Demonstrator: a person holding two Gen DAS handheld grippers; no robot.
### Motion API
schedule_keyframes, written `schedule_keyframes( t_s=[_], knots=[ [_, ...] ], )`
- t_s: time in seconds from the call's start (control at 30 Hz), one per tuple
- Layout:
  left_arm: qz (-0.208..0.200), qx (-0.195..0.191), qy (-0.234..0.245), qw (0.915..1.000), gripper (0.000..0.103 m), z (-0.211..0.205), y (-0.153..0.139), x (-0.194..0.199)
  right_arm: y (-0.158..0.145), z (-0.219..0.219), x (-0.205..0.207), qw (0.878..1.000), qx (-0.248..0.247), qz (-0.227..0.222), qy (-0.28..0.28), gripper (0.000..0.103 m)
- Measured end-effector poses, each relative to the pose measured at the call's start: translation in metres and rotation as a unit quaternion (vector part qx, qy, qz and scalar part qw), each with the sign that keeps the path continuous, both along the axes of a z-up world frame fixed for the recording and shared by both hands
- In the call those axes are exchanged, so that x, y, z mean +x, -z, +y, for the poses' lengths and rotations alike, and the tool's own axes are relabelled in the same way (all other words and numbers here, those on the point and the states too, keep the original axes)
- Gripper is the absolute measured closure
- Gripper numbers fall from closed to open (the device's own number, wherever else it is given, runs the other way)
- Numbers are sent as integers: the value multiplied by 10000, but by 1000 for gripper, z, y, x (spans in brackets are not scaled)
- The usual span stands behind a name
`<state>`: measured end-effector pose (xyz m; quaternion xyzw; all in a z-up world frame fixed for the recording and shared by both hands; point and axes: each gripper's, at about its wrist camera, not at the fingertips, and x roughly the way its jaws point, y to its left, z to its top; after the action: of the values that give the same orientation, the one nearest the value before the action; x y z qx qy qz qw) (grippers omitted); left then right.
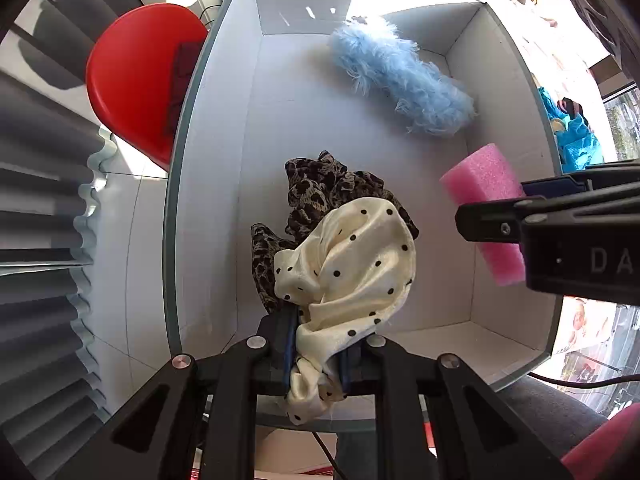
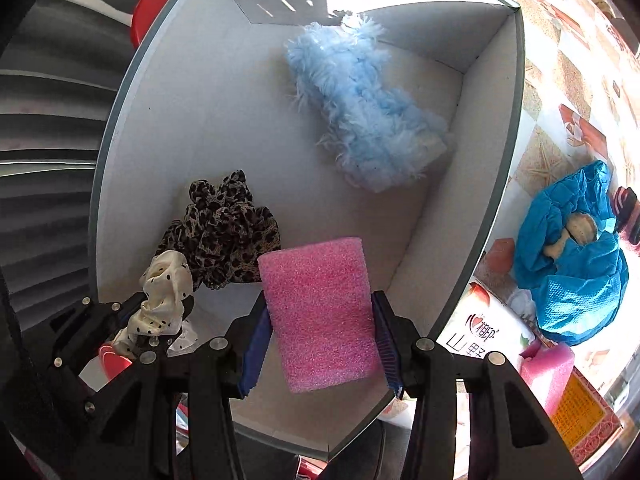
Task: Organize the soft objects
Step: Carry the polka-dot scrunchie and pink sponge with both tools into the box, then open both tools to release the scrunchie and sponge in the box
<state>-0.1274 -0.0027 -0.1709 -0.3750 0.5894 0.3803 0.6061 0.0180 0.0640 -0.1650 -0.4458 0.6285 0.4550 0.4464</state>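
Note:
My left gripper is shut on a cream polka-dot cloth and holds it over the near end of a white box. Under it lies a leopard-print cloth. A fluffy light-blue item lies at the box's far end. My right gripper is shut on a pink foam block above the box's near right side. In the right wrist view the left gripper with the cream cloth is at the lower left, beside the leopard cloth and the blue fluffy item.
A red stool stands left of the box. Right of the box, on a patterned tablecloth, lie a crumpled blue cloth, another pink foam piece and a printed pack. Grey pleated curtains hang at the left.

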Motion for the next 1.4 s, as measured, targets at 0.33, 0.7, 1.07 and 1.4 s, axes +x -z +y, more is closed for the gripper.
schedule_keyframes(
  t_s=[0.33,0.7,1.07,1.4],
  knots=[
    [330,67,432,9985,85,-8,19,4,-4,10,4,9998,39,112,143,53],
    [392,214,343,9984,82,4,13,-6,-18,22,5,9987,332,269,272,53],
    [-29,828,158,9964,19,-2,-35,-2,-56,32,19,9940,983,349,318,48],
    [-398,1002,-68,9941,0,9,-56,-5,-64,13,25,9920,1033,405,597,0]
  ],
)
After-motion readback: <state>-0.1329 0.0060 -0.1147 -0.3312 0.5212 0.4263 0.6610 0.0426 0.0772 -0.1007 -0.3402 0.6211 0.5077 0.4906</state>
